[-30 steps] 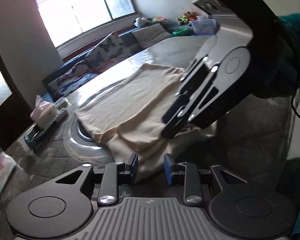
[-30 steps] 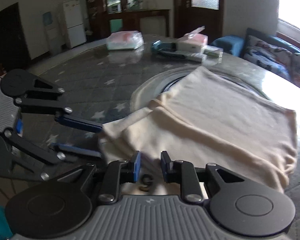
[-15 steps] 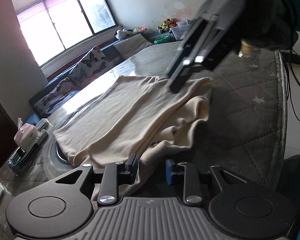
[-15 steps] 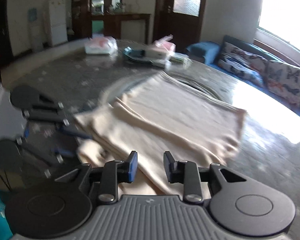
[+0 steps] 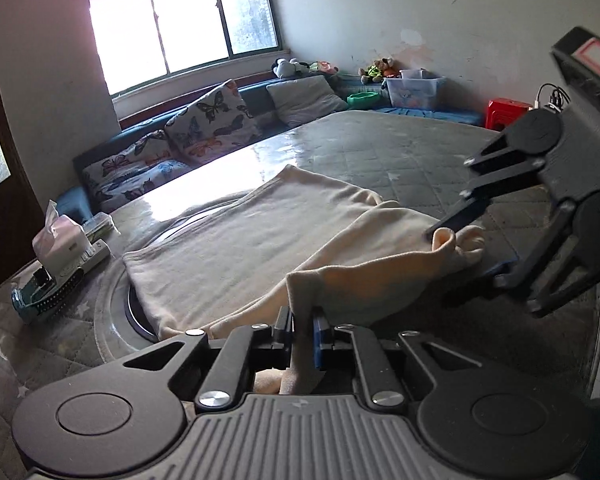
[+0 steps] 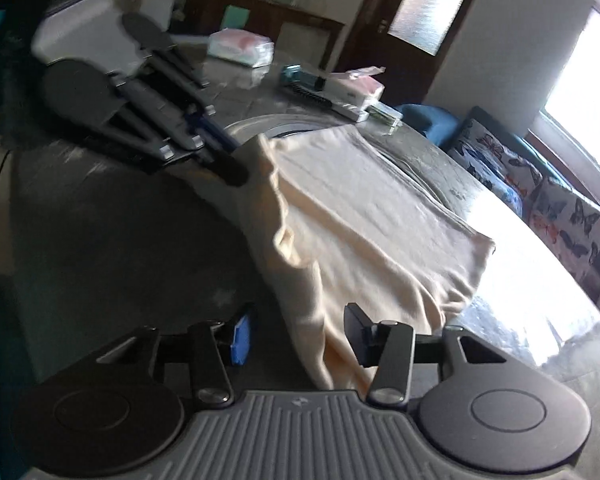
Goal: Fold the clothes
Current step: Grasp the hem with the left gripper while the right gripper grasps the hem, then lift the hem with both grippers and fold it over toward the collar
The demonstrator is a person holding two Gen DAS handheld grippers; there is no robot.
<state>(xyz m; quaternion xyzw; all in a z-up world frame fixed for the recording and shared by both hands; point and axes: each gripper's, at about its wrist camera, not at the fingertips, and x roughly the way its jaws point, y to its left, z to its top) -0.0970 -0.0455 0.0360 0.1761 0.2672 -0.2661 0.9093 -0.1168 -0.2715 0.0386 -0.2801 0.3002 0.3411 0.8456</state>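
A cream garment [image 5: 252,248] lies partly folded on a round table [image 5: 400,160] with a dark quilted cover. My left gripper [image 5: 302,330] is closing, and its pads pinch a raised fold at the garment's near edge. The right wrist view shows that same gripper [image 6: 236,160] at the upper left, holding a lifted corner of the garment [image 6: 360,208]. My right gripper [image 6: 298,334] is opening, with its jaws wide. A hanging fold of cloth passes between them without being pressed. In the left wrist view the right gripper [image 5: 468,250] straddles a bunched cloth end at the right.
A glass turntable rim [image 5: 112,320] shows under the garment. A tissue box [image 5: 60,240] and a teal tray [image 5: 40,296] sit at the table's left, and a white packet [image 6: 240,46] further back. A sofa with butterfly cushions [image 5: 208,120] runs behind the table. The table edge [image 5: 596,320] is near the right.
The left jaws have closed on the garment's near edge and lifted it slightly. The right jaws have spread apart, and the cloth now hangs loose between them. Both hands have shifted sideways.
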